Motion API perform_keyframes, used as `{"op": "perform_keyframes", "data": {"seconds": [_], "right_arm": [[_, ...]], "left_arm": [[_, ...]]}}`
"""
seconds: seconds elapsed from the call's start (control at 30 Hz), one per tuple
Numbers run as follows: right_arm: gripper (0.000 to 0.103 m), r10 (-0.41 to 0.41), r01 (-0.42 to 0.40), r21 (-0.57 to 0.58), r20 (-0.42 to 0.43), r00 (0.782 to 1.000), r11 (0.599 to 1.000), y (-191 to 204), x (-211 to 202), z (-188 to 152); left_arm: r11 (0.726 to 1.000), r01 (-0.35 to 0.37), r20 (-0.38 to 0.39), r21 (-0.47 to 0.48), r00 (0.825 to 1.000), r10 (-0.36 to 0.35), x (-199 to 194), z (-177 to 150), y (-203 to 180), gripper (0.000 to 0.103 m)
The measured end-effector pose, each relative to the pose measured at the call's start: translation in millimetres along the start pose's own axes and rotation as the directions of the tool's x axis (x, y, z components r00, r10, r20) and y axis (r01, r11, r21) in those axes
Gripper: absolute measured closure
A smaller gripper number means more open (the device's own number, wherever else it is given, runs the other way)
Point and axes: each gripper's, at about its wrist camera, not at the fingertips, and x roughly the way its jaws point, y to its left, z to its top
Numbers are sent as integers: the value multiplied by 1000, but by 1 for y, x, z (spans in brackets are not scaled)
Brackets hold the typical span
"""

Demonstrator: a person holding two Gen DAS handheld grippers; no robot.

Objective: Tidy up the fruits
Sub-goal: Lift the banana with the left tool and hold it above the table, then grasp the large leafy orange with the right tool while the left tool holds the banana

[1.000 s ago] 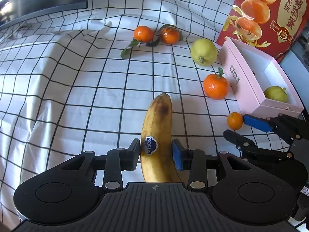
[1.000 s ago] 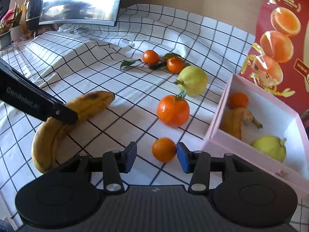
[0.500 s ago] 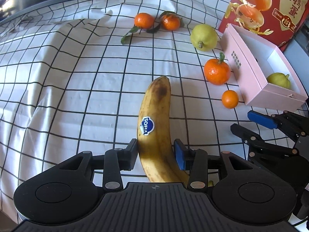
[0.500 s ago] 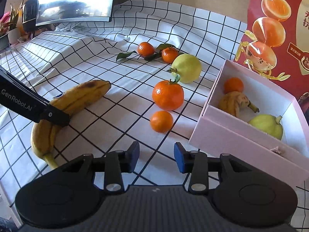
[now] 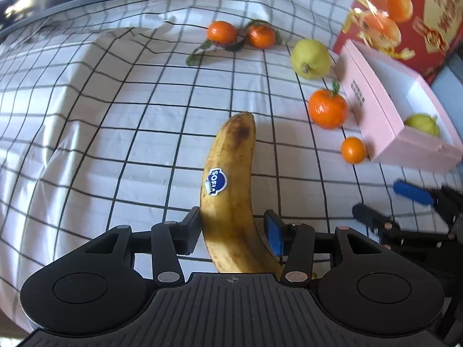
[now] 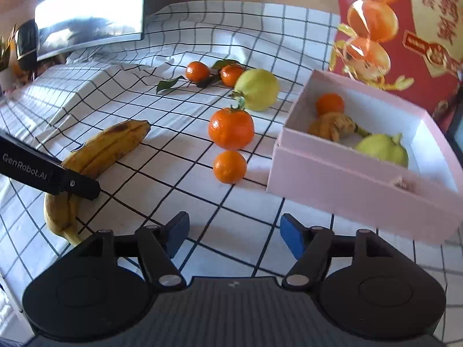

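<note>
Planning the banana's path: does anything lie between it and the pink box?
Yes. The small orange and the larger stemmed orange lie on the cloth between the banana and the pink box, close to its near corner.

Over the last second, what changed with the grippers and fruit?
The left gripper has just been opening: a gap shows beside the banana between its jaws. The right gripper backed off the small orange and its jaws have just been opening, nothing between them. The fruit on the cloth and in the pink box stayed put.
</note>
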Motion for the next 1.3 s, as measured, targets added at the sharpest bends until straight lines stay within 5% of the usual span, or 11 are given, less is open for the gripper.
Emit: {"op": "perform_keyframes", "data": {"seconds": [0.53,0.87,0.97,1.03,1.17,1.3], "right_arm": [[1,5,-5,4,-19,1000,1000,-1,4,-4],[0,22,-23,-13,-39,999,1000,0,9,2],[22,38,-39,-28,-17,999,999,4,9,9],[50,55,-55,-40,-9,998,998,10,11,18],[53,-7,23,-153,107,994,988,32,8,40],[51,-54,76,-194,117,992,978,40,25,68]], "left_arm": [[998,8,58,-70,998,-4,-5,-4,8,61],[999,-40,29,-34,999,42,3,6,-1,60],[999,-43,29,-27,999,44,3,7,-1,60],[999,-33,31,-29,999,34,3,6,2,60],[999,-28,38,-25,999,29,2,5,2,61],[999,-33,50,-24,998,34,1,3,-1,61]]}}
